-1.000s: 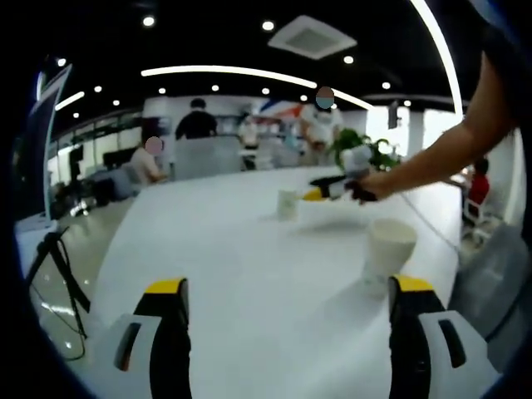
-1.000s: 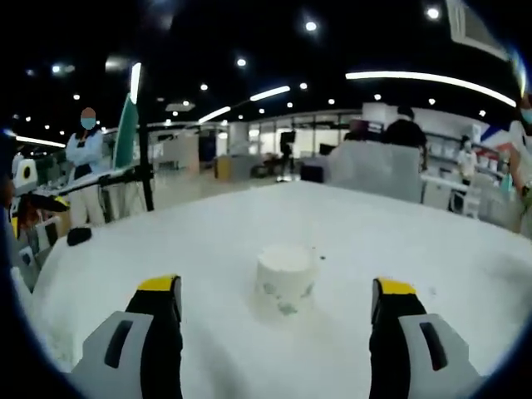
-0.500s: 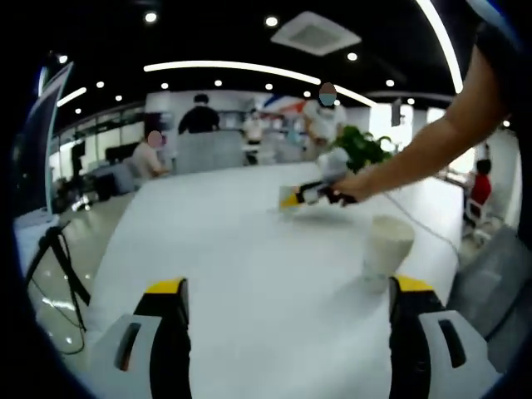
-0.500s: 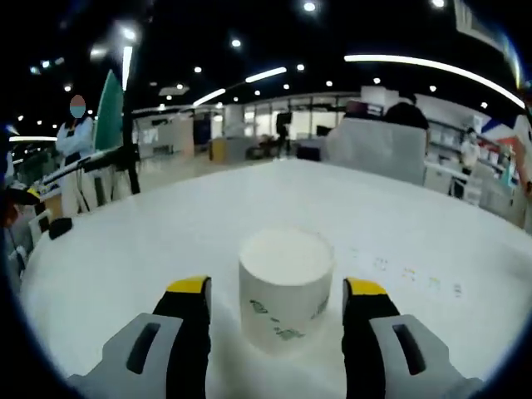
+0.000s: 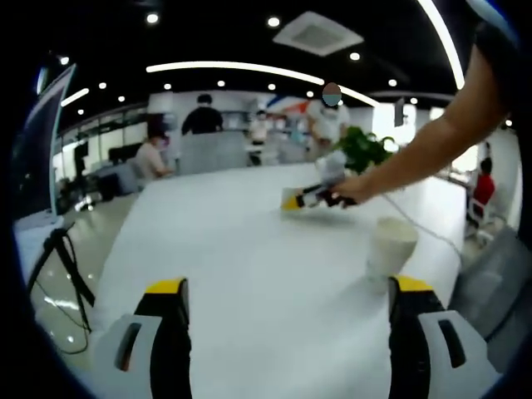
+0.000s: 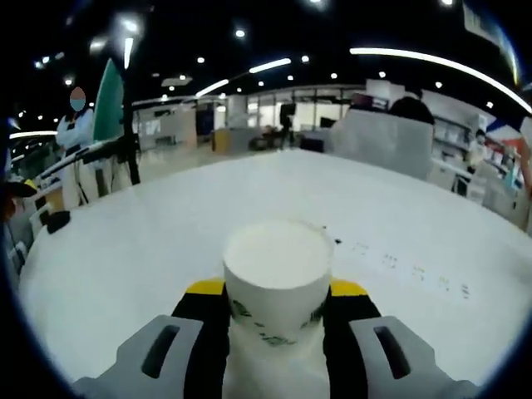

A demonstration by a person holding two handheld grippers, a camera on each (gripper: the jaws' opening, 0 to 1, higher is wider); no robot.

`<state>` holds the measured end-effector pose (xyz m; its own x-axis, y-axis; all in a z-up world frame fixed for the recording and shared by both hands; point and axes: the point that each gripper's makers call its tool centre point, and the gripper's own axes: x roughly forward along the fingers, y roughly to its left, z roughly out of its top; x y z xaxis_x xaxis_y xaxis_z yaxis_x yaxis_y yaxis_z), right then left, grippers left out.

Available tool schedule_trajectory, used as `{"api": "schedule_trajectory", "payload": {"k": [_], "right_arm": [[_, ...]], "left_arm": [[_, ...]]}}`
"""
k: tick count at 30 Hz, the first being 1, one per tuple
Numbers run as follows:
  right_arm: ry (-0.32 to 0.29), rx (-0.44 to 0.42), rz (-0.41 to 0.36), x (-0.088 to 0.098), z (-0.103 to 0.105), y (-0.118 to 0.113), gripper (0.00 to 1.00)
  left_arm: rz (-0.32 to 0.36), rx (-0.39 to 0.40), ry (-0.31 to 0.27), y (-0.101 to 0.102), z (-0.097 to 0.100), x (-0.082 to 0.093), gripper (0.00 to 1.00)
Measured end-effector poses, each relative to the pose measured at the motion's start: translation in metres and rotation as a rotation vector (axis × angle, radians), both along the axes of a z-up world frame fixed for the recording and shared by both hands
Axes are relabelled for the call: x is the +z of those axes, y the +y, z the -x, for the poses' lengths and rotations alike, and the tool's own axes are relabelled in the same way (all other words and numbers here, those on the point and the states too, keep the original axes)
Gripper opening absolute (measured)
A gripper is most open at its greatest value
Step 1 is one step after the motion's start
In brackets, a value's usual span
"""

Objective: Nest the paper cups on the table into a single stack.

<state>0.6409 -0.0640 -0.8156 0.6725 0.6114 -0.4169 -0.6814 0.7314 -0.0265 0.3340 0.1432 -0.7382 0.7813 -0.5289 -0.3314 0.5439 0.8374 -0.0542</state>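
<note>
Right gripper [image 6: 274, 291] now clamped on cup [image 6: 277, 278], centre frame.
Grabbed since half a second ago; left gripper [image 5: 287, 291] wide, second cup [image 5: 391, 248] right, ready for nesting.

Right tool [image 6: 277, 303] clamped (cup between jaws); left tool [image 5: 284, 291] spread.

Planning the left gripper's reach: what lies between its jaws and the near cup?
Only bare table, seen in the left gripper view; the cup stands just beyond the right-hand jaw.

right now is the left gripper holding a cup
No, the left gripper is open with bare table between its jaws, and the nearest paper cup stands apart, beyond its right jaw.
</note>
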Motion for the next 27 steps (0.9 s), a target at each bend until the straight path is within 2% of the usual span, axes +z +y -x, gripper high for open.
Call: {"api": "schedule_trajectory", "payload": {"k": [7, 16, 27], "right_arm": [[-0.015, -0.007, -0.009, 0.011, 0.000, -0.002, 0.40], [-0.032, -0.007, -0.045, 0.035, -0.004, 0.000, 0.39], [-0.037, -0.001, -0.041, 0.053, -0.008, -0.006, 0.38]], "left_arm": [[0.003, -0.006, -0.001, -0.002, -0.001, 0.002, 0.98], [-0.002, -0.019, -0.007, -0.003, -0.001, 0.006, 0.98], [0.000, -0.027, -0.009, -0.006, -0.003, 0.008, 0.98]]}}
